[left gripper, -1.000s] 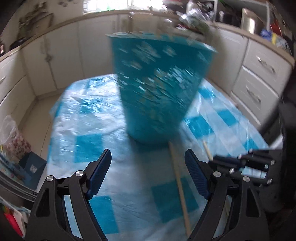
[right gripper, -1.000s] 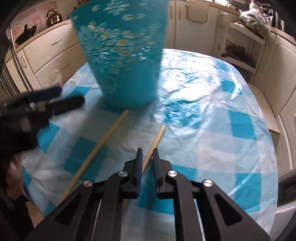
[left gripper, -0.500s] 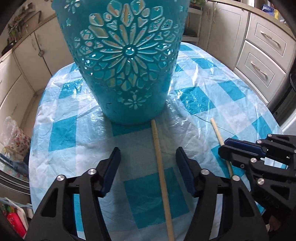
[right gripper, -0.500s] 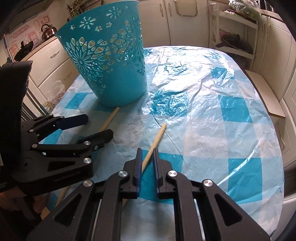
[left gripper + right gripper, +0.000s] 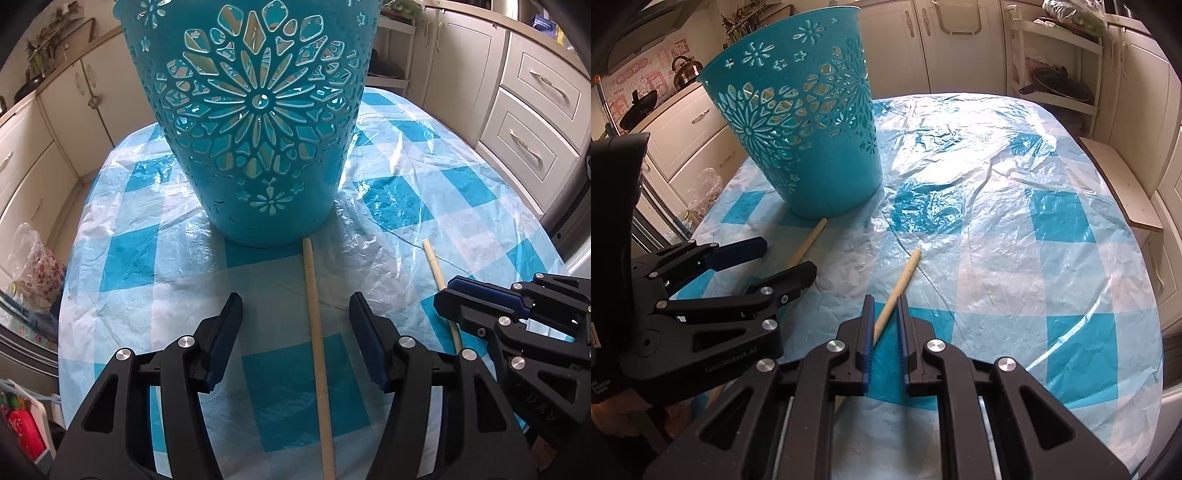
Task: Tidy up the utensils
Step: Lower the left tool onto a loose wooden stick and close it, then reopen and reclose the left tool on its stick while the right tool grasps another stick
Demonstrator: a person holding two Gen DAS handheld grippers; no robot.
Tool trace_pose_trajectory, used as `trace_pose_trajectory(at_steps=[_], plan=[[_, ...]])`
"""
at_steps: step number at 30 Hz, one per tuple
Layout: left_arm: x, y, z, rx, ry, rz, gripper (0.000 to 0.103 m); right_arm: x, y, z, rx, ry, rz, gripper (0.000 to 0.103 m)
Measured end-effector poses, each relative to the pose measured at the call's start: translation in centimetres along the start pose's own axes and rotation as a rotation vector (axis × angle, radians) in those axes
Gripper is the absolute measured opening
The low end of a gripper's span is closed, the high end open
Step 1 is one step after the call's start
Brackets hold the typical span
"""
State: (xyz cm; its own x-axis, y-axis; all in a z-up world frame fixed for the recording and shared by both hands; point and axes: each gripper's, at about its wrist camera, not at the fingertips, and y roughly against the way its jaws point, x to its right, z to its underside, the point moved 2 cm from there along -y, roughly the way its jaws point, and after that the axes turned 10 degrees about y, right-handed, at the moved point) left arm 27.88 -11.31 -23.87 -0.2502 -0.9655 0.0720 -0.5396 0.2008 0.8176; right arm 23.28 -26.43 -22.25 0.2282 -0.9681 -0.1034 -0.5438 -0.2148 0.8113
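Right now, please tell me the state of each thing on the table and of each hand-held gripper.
Left hand-held gripper: open, straddling the longer stick, not gripping.
Right hand-held gripper: narrow gap, around the shorter stick; contact unclear.
Longer stick: flat on the table, tip at the basket's base.
Shorter stick: flat, apart from the basket.
Blue basket: upright.

The basket point(image 5: 255, 122) stands upright on the table point(image 5: 461, 206). In front of it two sticks lie flat: one point(image 5: 317, 354), between my left gripper's point(image 5: 295, 332) fingers, ends just beside the basket's base; the other point(image 5: 894, 295), right of it, runs between my right gripper's point(image 5: 885, 317) fingers
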Motion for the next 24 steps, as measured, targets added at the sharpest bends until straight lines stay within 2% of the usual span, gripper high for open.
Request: trace_pose_trajectory(at_steps=[7, 9, 10, 12, 17, 21, 24], plan=[[-0.1, 0.0, 0.1, 0.008, 0.0, 0.004, 0.056, -0.8, -0.1, -0.2, -0.004, 0.033, 0.011, 0.012], [0.0, 0.2, 0.3, 0.018, -0.009, 0.014, 0.034, -1.3, -0.2, -0.3, -0.012, 0.067, 0.003, 0.012], [-0.1, 0.4, 0.3, 0.017, -0.007, 0.019, 0.017, -1.5, -0.2, -0.3, -0.015, 0.083, -0.003, 0.012], [-0.7, 0.6, 0.4, 0.015, 0.03, 0.023, 0.008, -2.3, -0.2, -0.2, -0.022, 0.122, -0.023, 0.012], [-3.4, 1.4, 1.1, 0.03, 0.146, 0.006, 0.006, -1.7, -0.1, 0.0, -0.02, 0.092, -0.01, 0.012], [-3.8, 1.4, 1.1, 0.026, 0.147, 0.011, 0.007, -1.8, -0.1, 0.0, -0.018, 0.078, -0.02, 0.012], [-3.4, 1.2, 0.8, 0.025, 0.125, 0.007, 0.013, -2.4, -0.1, 0.0, -0.022, 0.113, -0.027, 0.012]])
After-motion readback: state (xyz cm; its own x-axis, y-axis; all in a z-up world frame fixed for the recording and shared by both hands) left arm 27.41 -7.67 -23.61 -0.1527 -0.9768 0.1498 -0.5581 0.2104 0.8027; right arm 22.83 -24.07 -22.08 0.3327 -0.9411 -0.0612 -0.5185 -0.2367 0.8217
